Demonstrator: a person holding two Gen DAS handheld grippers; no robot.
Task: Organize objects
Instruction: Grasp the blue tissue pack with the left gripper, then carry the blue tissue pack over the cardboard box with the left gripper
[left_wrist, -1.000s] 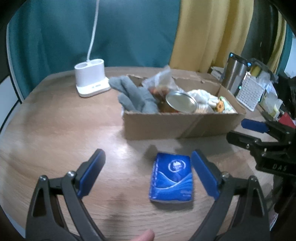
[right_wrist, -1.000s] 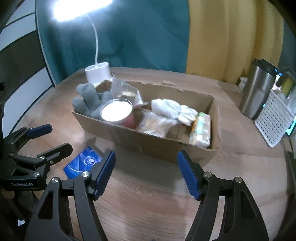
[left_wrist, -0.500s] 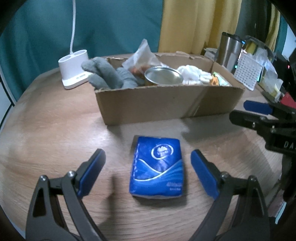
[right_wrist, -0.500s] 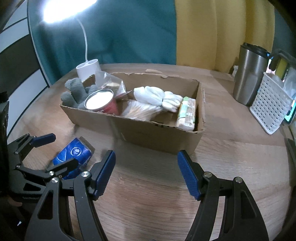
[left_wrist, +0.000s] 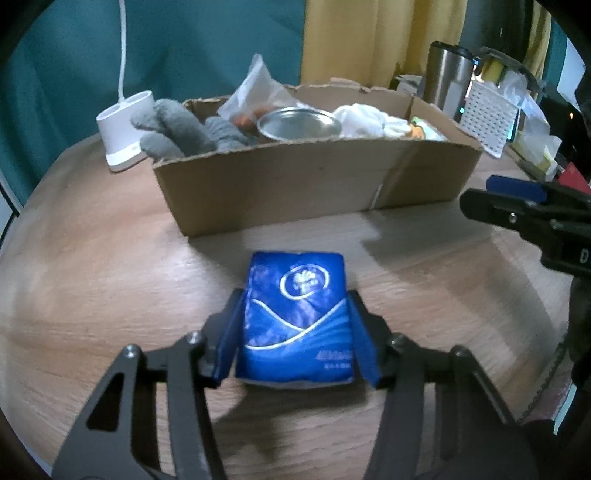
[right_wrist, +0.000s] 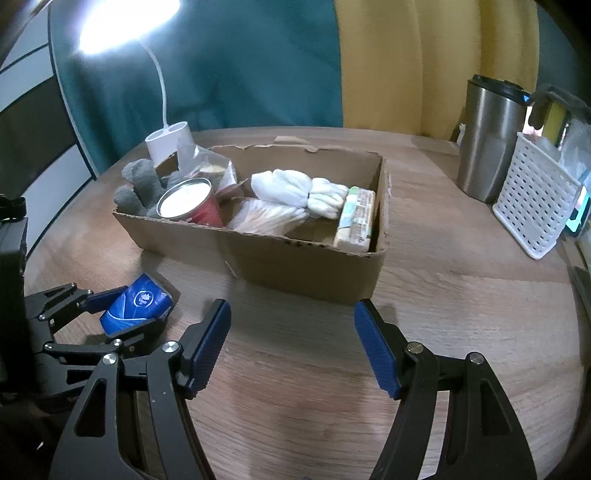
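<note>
Fingers (left_wrist: 229, 343) of the left gripper (left_wrist: 295, 339) press both long sides of the blue pack (left_wrist: 297, 317), which lies flat on the table (left_wrist: 92, 277) just before the box (left_wrist: 314, 181); whether it is lifted yet cannot be told. Right gripper (right_wrist: 291, 343) hovers spread wide, holding nothing, in front of the box's near wall. Step in hand, by judgement: the pickup of the pack, last loose item. Next move likely calls for a lift clear of the cardboard rim and a drop into a free spot, perhaps the gap by the white gloves (right_wrist: 299, 192). Box contents partly hidden in the left view; the can (right_wrist: 192, 203) shows only its lid there. Pack lettering blurred. Table edge clutter at right hard to make out.
</note>
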